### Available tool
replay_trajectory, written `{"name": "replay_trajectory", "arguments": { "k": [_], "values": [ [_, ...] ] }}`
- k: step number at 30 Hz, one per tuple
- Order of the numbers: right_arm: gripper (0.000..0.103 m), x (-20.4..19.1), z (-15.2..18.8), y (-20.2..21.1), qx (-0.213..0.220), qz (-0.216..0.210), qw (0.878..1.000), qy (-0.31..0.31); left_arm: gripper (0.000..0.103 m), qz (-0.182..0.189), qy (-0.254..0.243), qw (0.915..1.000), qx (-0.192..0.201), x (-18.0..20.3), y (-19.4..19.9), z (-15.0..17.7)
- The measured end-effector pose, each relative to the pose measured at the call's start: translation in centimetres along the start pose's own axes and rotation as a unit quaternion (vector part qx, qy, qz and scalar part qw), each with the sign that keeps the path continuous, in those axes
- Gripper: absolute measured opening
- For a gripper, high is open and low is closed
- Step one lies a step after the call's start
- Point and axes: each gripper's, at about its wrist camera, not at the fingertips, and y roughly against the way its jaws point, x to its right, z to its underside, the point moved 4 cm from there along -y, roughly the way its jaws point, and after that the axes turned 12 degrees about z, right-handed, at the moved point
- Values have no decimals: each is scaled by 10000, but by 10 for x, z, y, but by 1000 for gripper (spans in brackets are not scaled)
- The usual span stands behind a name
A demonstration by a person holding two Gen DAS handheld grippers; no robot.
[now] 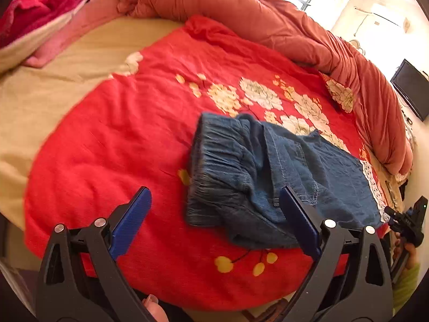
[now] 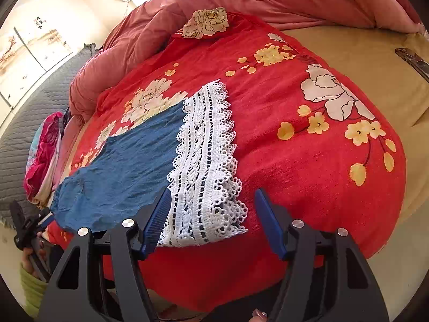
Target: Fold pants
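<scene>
Blue denim pants (image 1: 268, 171) lie on a red floral blanket (image 1: 120, 139), elastic waistband toward the left, legs running right to a white lace hem (image 1: 371, 179). My left gripper (image 1: 214, 220) is open and empty, hovering just in front of the waistband end. In the right wrist view the pants (image 2: 126, 166) end in the wide white lace hem (image 2: 203, 166). My right gripper (image 2: 214, 214) is open and empty, just above the near edge of the lace. Each gripper shows at the edge of the other's view: the right one (image 1: 407, 220), the left one (image 2: 29, 228).
The red blanket (image 2: 308, 166) lies on a bed with a beige sheet (image 1: 40, 94). A rolled rust-pink duvet (image 1: 281, 26) lines the far side. Pink clothes (image 2: 43, 155) pile by the headboard. A dark remote-like object (image 2: 413, 59) lies on the sheet. A TV (image 1: 413, 88) hangs on the wall.
</scene>
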Motion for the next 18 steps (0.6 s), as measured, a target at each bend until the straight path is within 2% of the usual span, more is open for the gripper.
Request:
{"name": "replay_trajectory", "arguments": {
  "k": [2, 3, 4, 5, 6, 8, 11, 16, 18],
  "values": [
    [54, 1, 1, -2, -31, 41, 10000, 38, 87, 119, -104, 9999, -42, 11, -13, 1],
    [46, 1, 2, -3, -45, 56, 10000, 65, 74, 103, -128, 9998, -64, 13, -18, 2],
    [33, 0, 3, -4, -64, 32, 9999, 126, 67, -122, -136, 9998, -119, 13, -24, 2],
    [29, -1, 4, -5, -54, 34, 9998, 200, 47, -311, -183, 9993, -133, 12, -26, 3],
    [24, -2, 4, -4, -35, 30, 9997, 246, 42, -403, -233, 9989, -109, 10, -25, 3],
    [21, -4, 2, 5, 105, -58, 9995, 294, 38, -320, -196, 9992, -139, 7, -16, 4],
    [18, -7, -1, 20, 348, 54, 9982, 483, 38, -512, -457, 9976, -129, 6, -2, 7],
    [20, -5, 9, -5, -7, 584, 9958, 700, 39, -549, -395, 9971, -360, -5, -16, 18],
    [23, -6, 11, -4, 17, 654, 9949, 761, 44, -578, -451, 9967, -349, -7, -17, 19]
  ]
}}
